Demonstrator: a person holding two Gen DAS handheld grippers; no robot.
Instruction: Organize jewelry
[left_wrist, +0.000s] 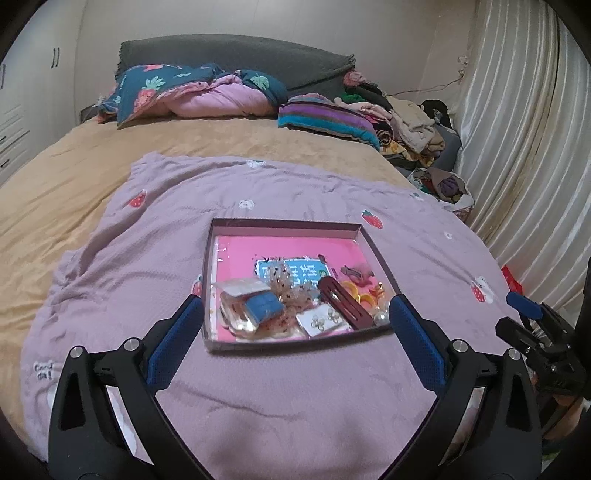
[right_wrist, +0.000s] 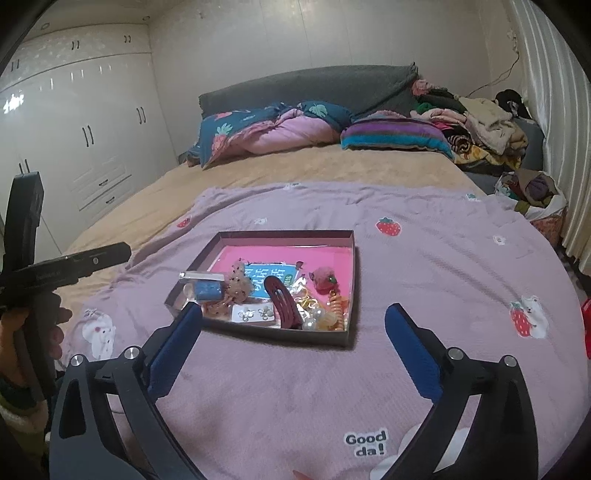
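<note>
On the lilac blanket (right_wrist: 424, 258), a shallow box (right_wrist: 258, 235) of jewelry is set; left gripper (left_wrist: 295, 314) and right gripper (right_wrist: 293, 317) are spread wide, nothing gripped.

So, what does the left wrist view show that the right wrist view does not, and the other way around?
Only the left wrist view: the right gripper at the right edge, and a red thing past the blanket.

Only the right wrist view: the white wardrobe, the printed words "Good da!", and the hand that holds the left gripper.

Both: the shallow box of jewelry on the lilac blanket, with a dark red hair clip inside; each view's own gripper is open and empty.
</note>
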